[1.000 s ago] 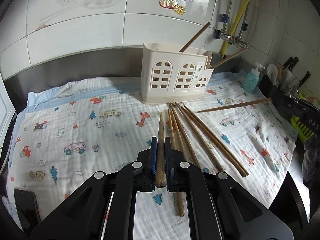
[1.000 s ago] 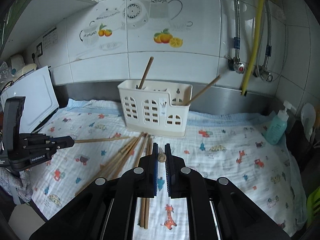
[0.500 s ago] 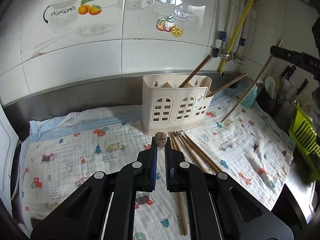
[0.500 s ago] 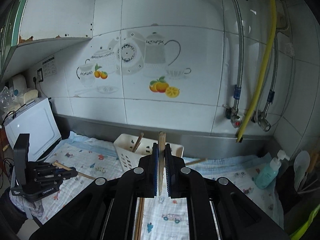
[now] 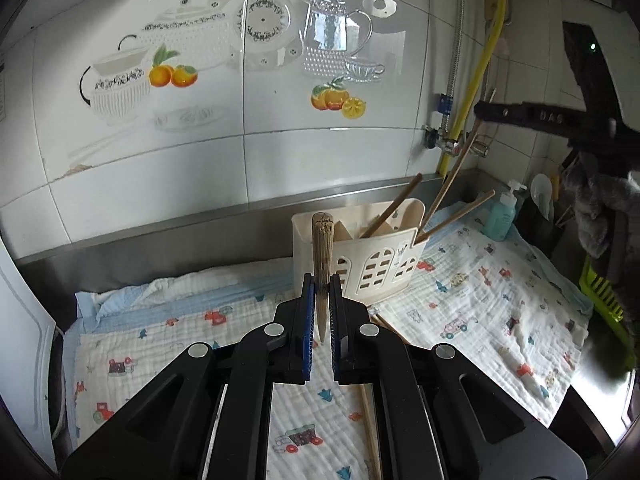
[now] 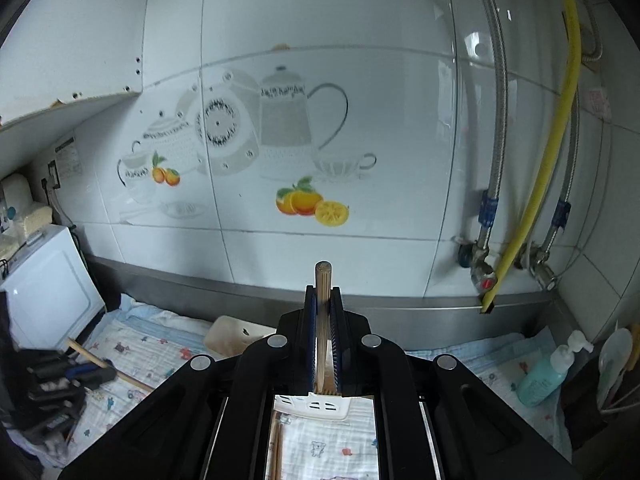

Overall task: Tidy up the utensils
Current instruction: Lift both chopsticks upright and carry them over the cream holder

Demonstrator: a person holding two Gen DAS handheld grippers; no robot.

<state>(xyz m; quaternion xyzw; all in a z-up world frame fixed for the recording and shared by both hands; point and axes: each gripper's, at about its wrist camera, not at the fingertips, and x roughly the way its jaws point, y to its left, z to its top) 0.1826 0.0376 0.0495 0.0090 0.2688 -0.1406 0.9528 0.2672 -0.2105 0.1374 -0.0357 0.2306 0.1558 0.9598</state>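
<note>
Left wrist view: the left hand-held gripper point(image 5: 322, 284) is clamped on a chopstick point(image 5: 322, 248), which stands nearly upright between the jaws, blunt end up, tip pointing down behind them. Beyond it a cream holder point(image 5: 360, 256) sits on a printed cloth point(image 5: 500, 312) covering the tabletop, against the steel backsplash. Two chopsticks lean out of the holder point(image 5: 394, 210). More loose chopsticks point(image 5: 370, 432) lie on the cloth below the gripper, mostly hidden by it. At upper right, the right hand-held gripper point(image 5: 482, 111) holds a second chopstick point(image 5: 456, 168) slanting down towards the holder; whether its tip is inside cannot be told. A soap bottle point(image 5: 502, 216) stands at the far right.

Right wrist view: the right gripper is clamped on its chopstick point(image 6: 322, 300), upright, over the holder point(image 6: 234, 336), which is partly hidden. The left gripper point(image 6: 102, 372) shows at lower left, blurred.
</note>
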